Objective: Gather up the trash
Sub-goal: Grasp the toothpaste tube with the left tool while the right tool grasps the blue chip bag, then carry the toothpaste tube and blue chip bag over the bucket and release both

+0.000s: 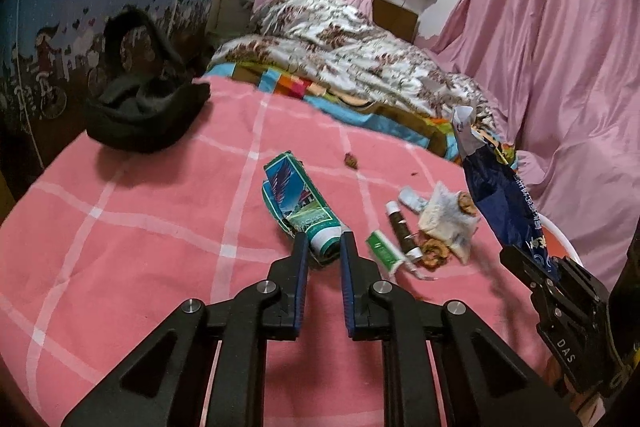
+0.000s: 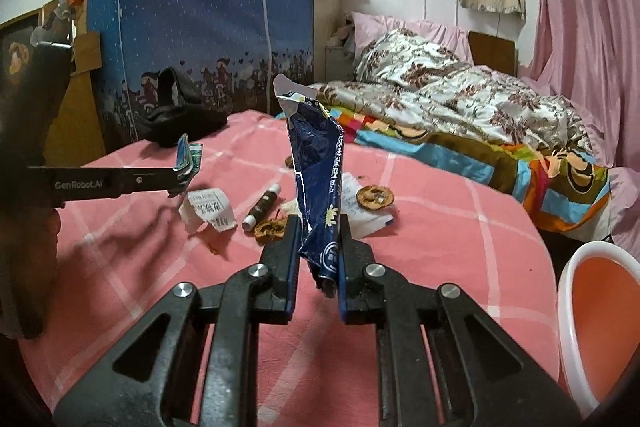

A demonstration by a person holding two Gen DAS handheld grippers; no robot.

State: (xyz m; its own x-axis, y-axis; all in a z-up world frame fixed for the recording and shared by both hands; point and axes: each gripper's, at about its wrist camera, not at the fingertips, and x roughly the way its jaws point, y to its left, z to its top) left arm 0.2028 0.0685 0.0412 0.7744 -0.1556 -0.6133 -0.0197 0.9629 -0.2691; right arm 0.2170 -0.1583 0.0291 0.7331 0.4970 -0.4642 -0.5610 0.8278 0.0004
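So both tools are loaded right now. My left tool (image 1: 324, 241) is clamped on the green-and-blue carton (image 1: 298, 203), lifted off the bed going by the right camera, and my right tool (image 2: 318, 227) is squeezed shut on the dark blue snack bag (image 2: 320, 179), holding it upright. The orange bin with the white rim (image 2: 596, 311) sits just off the bed edge to my right, and I can't see anything in the part of it that shows, so I'd say we're early on. Still lying on the pink checked bedsheet (image 1: 140, 227): a small brown tube (image 1: 402, 231), a little green box (image 1: 384, 251), crumpled white paper (image 1: 444, 219), a receipt-looking slip (image 2: 210, 213) and some dried fruit slices (image 2: 376, 197). Plenty left after these two get dropped
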